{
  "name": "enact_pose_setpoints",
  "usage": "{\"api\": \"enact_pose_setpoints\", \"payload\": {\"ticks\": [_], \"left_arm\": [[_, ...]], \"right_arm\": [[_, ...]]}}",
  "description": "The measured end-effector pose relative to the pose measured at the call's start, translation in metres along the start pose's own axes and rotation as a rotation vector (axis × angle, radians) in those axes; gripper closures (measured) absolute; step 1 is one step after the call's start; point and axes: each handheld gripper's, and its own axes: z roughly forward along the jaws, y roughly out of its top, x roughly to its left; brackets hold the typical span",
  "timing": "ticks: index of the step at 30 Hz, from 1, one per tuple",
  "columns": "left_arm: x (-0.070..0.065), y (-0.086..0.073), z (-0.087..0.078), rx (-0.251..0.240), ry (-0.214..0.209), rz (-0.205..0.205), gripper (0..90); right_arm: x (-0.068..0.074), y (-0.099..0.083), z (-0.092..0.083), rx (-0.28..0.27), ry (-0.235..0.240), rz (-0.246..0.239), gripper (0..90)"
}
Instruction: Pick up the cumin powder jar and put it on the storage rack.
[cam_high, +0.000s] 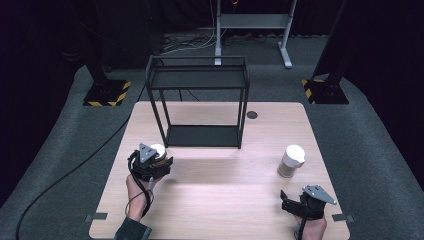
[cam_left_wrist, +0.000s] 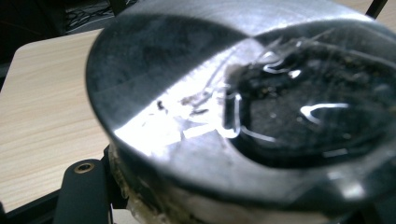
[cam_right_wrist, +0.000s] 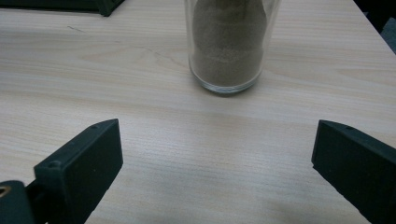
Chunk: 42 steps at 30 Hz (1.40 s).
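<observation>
left gripper pinches a lidded cup at seven o'clock of the shelf rack; right gripper, jaws spread, faces the second cup at twelve. next likely: shelve it, steadily.

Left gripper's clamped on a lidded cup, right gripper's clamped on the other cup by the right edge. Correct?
Not quite. The left gripper does hold a lidded cup, but the right gripper is open: the right gripper view shows its jaws spread wide, with the other cup standing apart on the table.
</observation>
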Motion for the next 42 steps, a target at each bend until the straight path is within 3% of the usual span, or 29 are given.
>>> {"api": "enact_pose_setpoints", "payload": {"ticks": [42], "left_arm": [[0.0,0.031,0.006,-0.026,-0.032,0.051,30.8]], "right_arm": [[-0.003,0.002,0.001,0.008,0.018,-0.002,0.6]]}}
